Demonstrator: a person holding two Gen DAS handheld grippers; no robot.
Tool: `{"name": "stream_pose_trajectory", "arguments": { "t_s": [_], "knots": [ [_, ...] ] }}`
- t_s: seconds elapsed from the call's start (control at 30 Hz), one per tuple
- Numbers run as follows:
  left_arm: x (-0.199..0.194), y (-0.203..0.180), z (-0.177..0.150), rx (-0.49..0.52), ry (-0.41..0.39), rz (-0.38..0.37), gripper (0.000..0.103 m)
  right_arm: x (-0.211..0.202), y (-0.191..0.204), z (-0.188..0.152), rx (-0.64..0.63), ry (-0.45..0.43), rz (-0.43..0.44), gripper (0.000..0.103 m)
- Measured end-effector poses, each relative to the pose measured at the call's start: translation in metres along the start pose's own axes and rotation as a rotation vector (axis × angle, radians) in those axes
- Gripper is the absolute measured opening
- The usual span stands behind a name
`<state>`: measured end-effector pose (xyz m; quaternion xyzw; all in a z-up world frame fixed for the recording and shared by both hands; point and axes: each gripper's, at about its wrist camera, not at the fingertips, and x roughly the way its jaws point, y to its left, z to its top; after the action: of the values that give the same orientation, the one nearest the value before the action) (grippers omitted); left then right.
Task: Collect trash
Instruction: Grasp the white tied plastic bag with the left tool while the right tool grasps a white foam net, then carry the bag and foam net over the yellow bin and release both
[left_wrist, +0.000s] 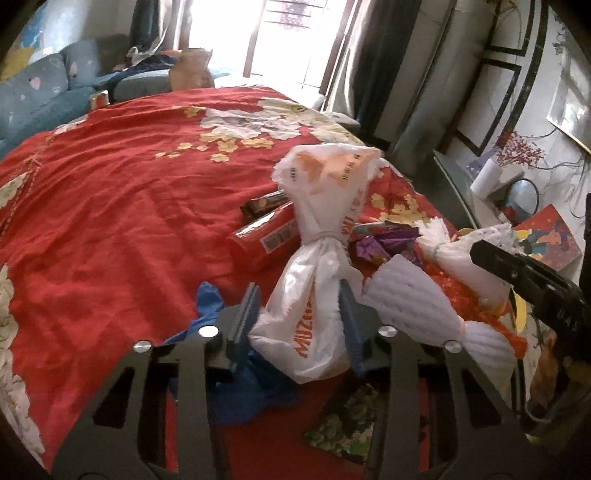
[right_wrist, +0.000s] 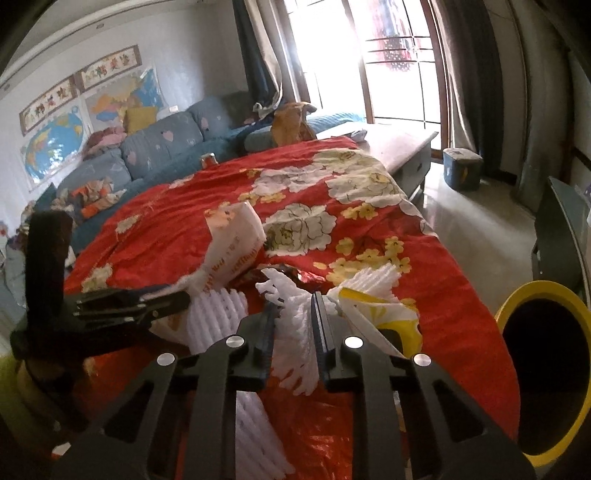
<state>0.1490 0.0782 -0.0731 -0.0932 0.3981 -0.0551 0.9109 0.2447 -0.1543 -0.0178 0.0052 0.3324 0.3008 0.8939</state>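
Note:
My left gripper (left_wrist: 299, 314) is shut on a white plastic bag (left_wrist: 314, 295) with orange print, knotted in the middle, held above the red floral bedspread (left_wrist: 110, 221). My right gripper (right_wrist: 293, 332) is shut on a white foam fruit net (right_wrist: 299, 343); it shows at the right of the left wrist view (left_wrist: 532, 280). More trash lies on the bed: a red tube (left_wrist: 264, 236), a brown wrapper (left_wrist: 264, 204), purple wrappers (left_wrist: 384, 245), another foam net (left_wrist: 417, 299), a blue glove (left_wrist: 210, 306). A yellow-rimmed bin (right_wrist: 546, 373) stands at the right.
A blue sofa (right_wrist: 155, 151) with clothes lies beyond the bed. A low table (right_wrist: 402, 147) and a blue stool (right_wrist: 461, 168) stand by the bright window. A side table with a tissue roll (left_wrist: 487, 179) and a red box (left_wrist: 546, 236) is at the right.

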Motion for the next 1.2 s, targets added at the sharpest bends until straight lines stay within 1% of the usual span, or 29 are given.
{"name": "stream_pose_trajectory", "arguments": {
  "t_s": [0.13,0.27,0.47,0.67,0.93,1.2],
  "knots": [
    [-0.007,0.001,0.002,-0.009,-0.036,-0.004,0.02,-0.007,0.003,0.006,0.009,-0.029,0.028,0.017],
    [-0.022,0.002,0.008,-0.02,-0.082,-0.012,0.019,-0.017,0.006,0.012,0.012,-0.069,0.05,0.017],
    [-0.046,-0.005,0.02,-0.006,-0.154,-0.034,0.019,-0.032,0.008,0.018,0.021,-0.118,0.075,0.017],
    [-0.067,-0.014,0.03,0.024,-0.223,-0.028,0.019,-0.05,0.002,0.025,0.042,-0.178,0.076,0.017],
    [-0.073,-0.042,0.036,0.072,-0.243,-0.07,0.019,-0.077,-0.021,0.03,0.112,-0.238,0.073,0.016],
    [-0.065,-0.085,0.037,0.138,-0.245,-0.126,0.019,-0.101,-0.052,0.028,0.197,-0.287,0.064,0.016]
  ]
}}
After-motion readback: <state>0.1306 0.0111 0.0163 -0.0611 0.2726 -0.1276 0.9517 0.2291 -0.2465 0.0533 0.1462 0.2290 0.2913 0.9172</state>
